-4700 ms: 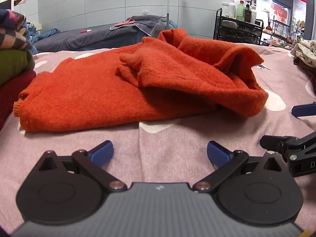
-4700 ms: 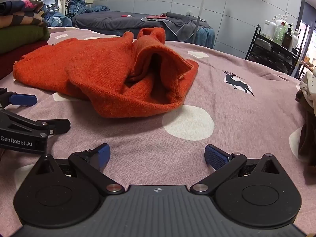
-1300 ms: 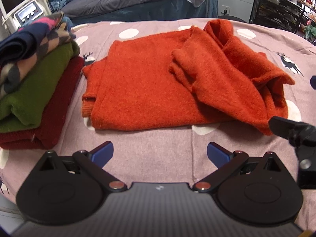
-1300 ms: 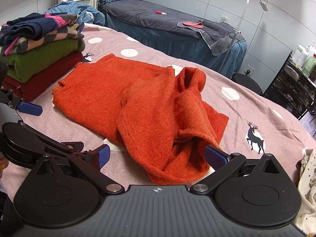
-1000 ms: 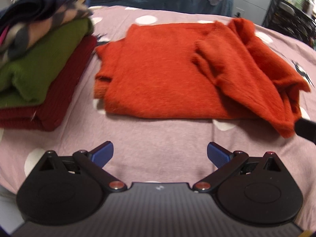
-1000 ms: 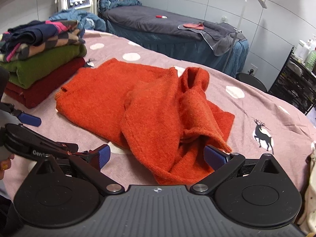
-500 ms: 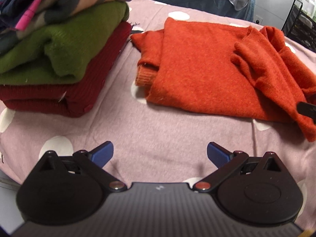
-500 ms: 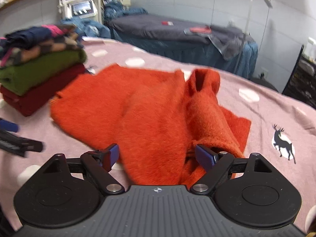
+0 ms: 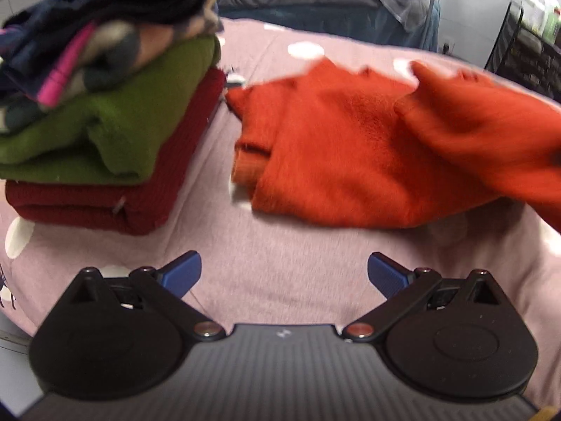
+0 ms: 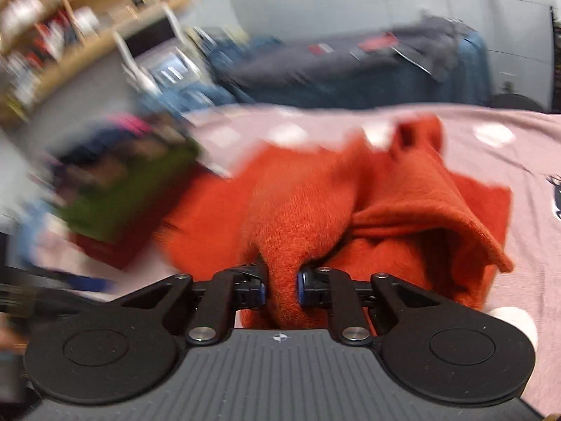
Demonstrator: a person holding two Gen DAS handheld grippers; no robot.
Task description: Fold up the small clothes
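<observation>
Orange knit sweater [image 9: 350,147] is lying on the mauve dotted bedspread [image 9: 280,256], just beside the stack of folded clothes [image 9: 105,112] that is sitting at the bed's left edge. Stack order, bottom up: dark red, green, then a dark patterned piece.

We are holding the right gripper [image 10: 280,286] with its jaws pinched nearly closed on a thick fold of the sweater [image 10: 315,210]; the knit is bulging out between the blue pads [image 10: 304,287]. From that grip the fabric is rising and draping away toward the far side of the bed. The right wrist view is heavily motion-blurred, especially on its left side, so we are not reading detail there.

We are holding the left gripper [image 9: 284,273] with its jaws spread wide and gripping nothing, above bare bedspread near the bed's front edge, short of the sweater's hem and cuff. In the left wrist view the sweater's right portion is lifted and blurred.

Behind the bed, a dark-covered couch [image 9: 315,3] is standing.
</observation>
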